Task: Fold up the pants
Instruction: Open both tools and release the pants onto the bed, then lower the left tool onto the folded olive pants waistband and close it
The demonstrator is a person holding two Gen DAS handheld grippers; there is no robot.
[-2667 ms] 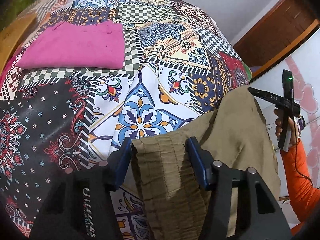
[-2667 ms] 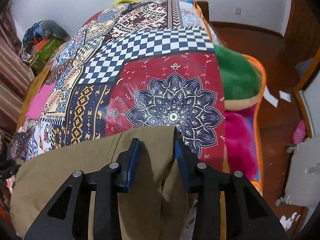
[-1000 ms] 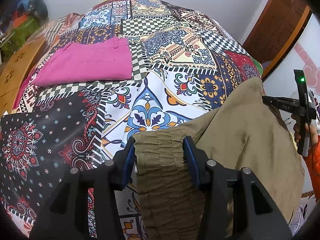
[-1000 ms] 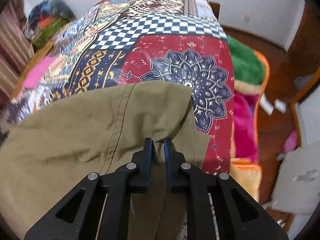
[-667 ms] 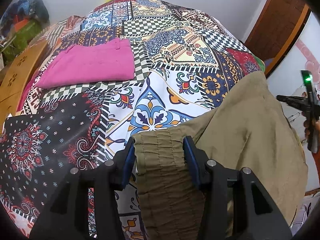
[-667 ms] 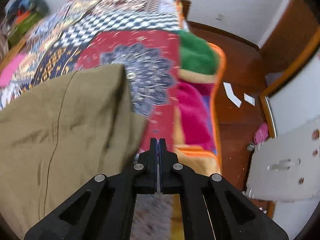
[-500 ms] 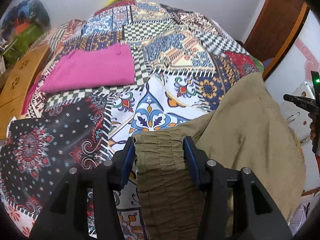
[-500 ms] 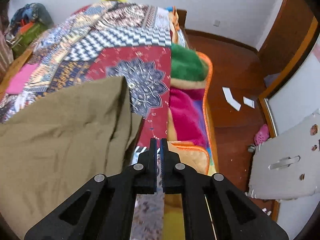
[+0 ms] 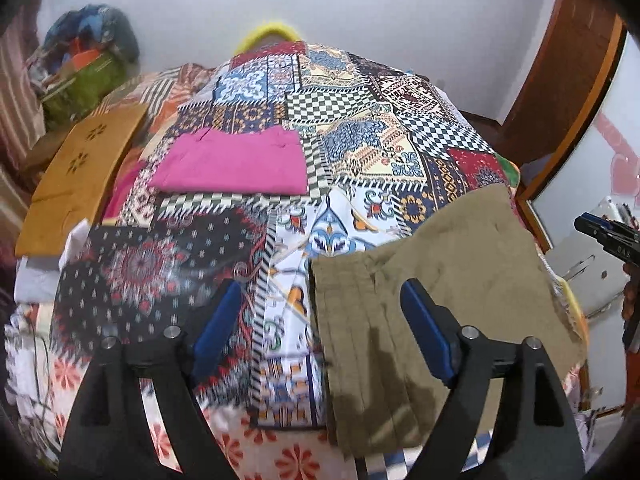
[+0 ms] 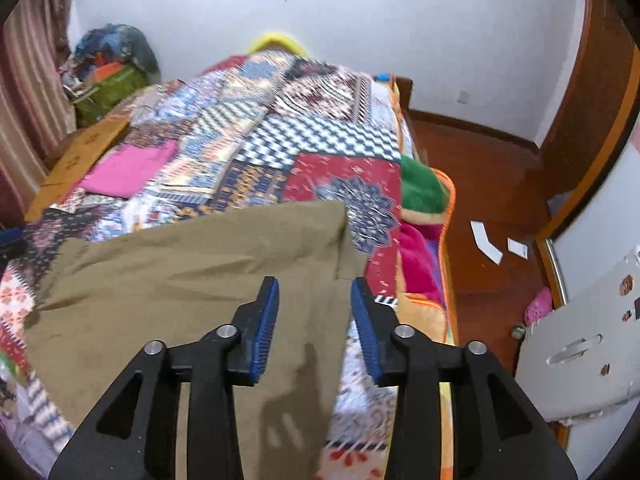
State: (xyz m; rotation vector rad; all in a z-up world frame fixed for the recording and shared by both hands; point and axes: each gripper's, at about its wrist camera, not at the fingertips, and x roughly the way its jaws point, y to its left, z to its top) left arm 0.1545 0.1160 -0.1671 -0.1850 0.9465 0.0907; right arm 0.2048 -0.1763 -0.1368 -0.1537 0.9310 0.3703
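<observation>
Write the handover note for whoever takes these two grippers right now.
Left gripper: open, jaws just opened, nothing held; the elastic waistband lies below it.
Right gripper: open, jaws just opened, nothing between the pads.
Olive pants: lying free on the patchwork bedspread at the near edge, folded over, waistband on the left, some wrinkles.
Folded pink garment: farther back on the bed, already set aside.
Done: the olive pants are laid down and released.
Left: probably one more fold across the length, then smoothing; judge that once both grippers are clear.
</observation>
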